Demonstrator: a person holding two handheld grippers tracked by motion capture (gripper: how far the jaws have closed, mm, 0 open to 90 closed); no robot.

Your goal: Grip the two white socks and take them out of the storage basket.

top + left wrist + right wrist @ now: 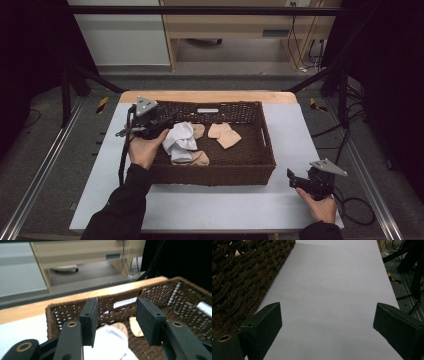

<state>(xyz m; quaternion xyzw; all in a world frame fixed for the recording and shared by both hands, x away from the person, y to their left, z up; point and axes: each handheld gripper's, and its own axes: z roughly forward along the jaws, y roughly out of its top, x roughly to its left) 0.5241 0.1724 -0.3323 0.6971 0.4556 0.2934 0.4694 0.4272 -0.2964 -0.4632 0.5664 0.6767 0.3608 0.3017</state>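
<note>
The left gripper [162,121] hangs over the wicker basket [220,175] at about nine o'clock, jaws parted and empty above the white sock [179,139] – best to sink straight onto its thickest fold before clenching – while the right gripper [295,178] idles wide open.

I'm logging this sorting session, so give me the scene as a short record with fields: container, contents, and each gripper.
container: brown wicker basket on the white table
contents: white socks at its left, beige socks nearer the middle
left gripper: over the basket's left end, jaws apart above the white socks, nothing pressed between them
right gripper: on the table right of the basket, jaws wide, nothing between them
</note>
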